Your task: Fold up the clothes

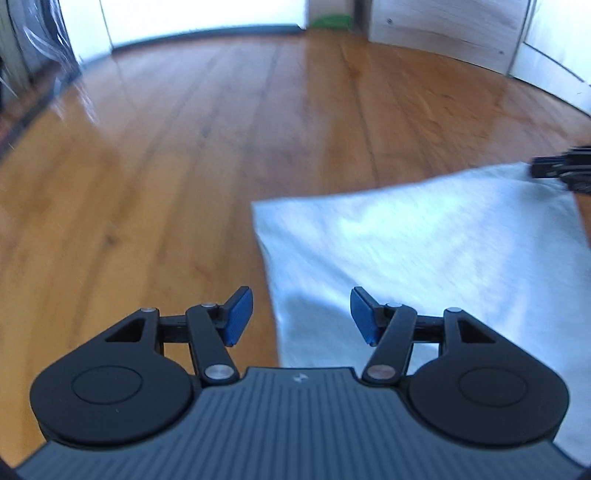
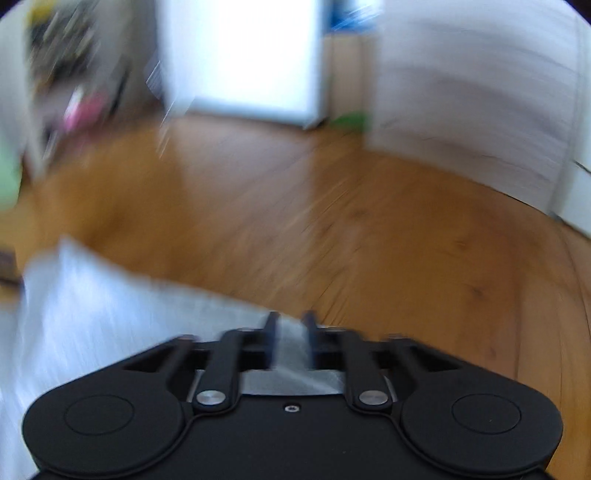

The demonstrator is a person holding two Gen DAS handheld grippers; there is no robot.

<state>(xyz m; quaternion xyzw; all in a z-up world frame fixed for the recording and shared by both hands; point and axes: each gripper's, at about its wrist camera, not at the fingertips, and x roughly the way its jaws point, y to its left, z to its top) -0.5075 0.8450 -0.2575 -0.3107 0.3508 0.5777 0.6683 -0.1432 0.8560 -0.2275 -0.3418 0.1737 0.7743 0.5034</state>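
No writing shows. Your left claw [image 1: 301, 314] gapes empty over the cloth [image 1: 424, 258]; your blurred right claw [image 2: 290, 339] pinches cloth.

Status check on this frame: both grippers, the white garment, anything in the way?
Left gripper open, nothing held. Right gripper narrowly apart, white garment between its fingers; grip unclear through blur. Garment lies on wooden floor. Nothing in the way.

Wood floor [image 1: 184, 147] bare left of white cloth [image 1: 424, 251]; cabinet [image 1: 443, 29] far beyond.
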